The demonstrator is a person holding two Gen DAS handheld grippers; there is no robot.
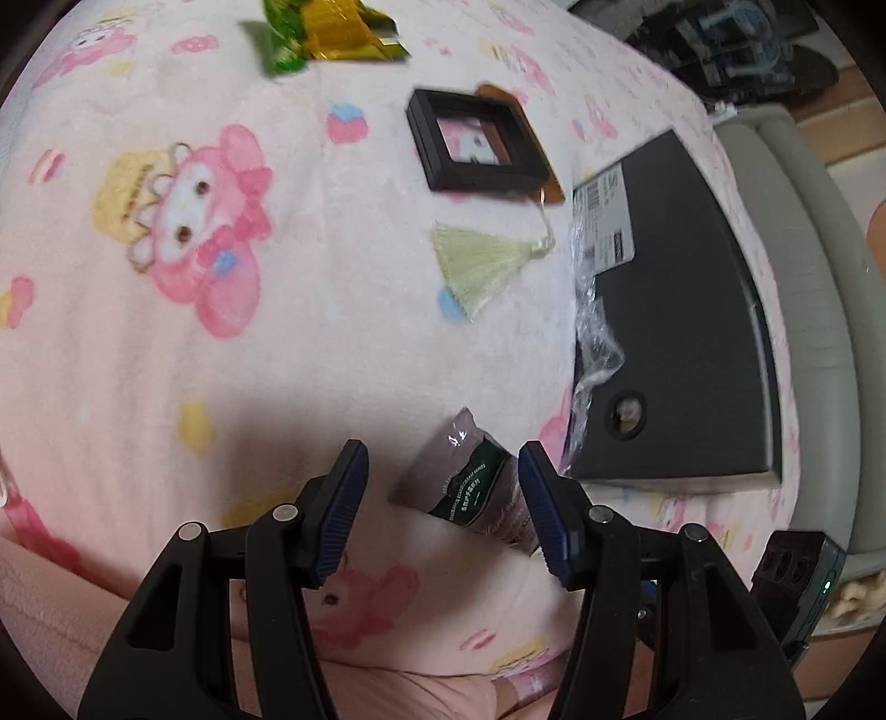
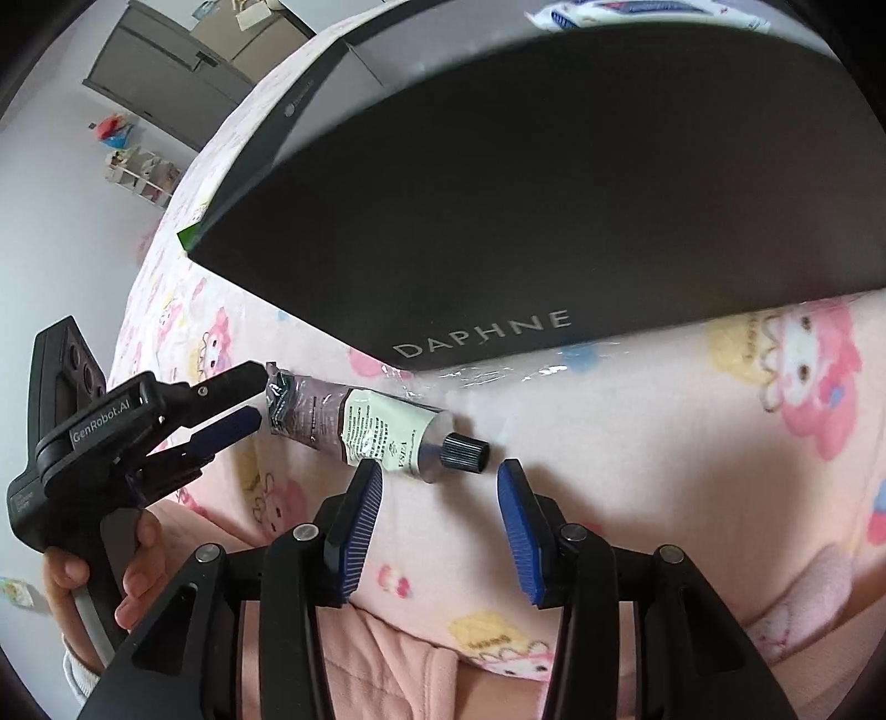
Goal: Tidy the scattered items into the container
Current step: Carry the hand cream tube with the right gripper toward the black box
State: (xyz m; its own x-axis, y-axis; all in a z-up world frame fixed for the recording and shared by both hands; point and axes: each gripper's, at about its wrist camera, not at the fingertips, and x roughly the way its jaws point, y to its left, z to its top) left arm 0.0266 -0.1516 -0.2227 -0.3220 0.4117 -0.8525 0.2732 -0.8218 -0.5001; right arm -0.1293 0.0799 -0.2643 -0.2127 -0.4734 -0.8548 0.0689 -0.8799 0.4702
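Four loose items on the blanket, one dark box

Item 1: hand-cream tube (image 2: 376, 426), lying flat on the pink cartoon blanket (image 1: 166, 360), cap toward the right, just near of the box's printed side. Left gripper (image 1: 443, 498) has its jaws apart, the crimped tail of the tube between or just ahead of the pads; in the right wrist view the tips sit right at that tail, and contact cannot be told. Right gripper (image 2: 437, 515) is likewise spread and empty, poised just near of the cap end.

Item 2: black picture frame (image 1: 476, 138), far centre, lying on an amber piece. Item 3: pale green tassel (image 1: 482, 266), between frame and box. Item 4: green and gold snack packet (image 1: 326, 33), far left.

Container: dark box (image 1: 681, 332), at right, its top face reading as a closed lid; none of the four items lies in it, and what it may already hold is hidden.

Step in hand, as judged: taking up the tube. Next move calls for closing on the flat tail, which is thin and could slip; then a way into the box.

Obstacles: torn clear wrap (image 1: 592, 343) along the box's left edge, and the lid itself.
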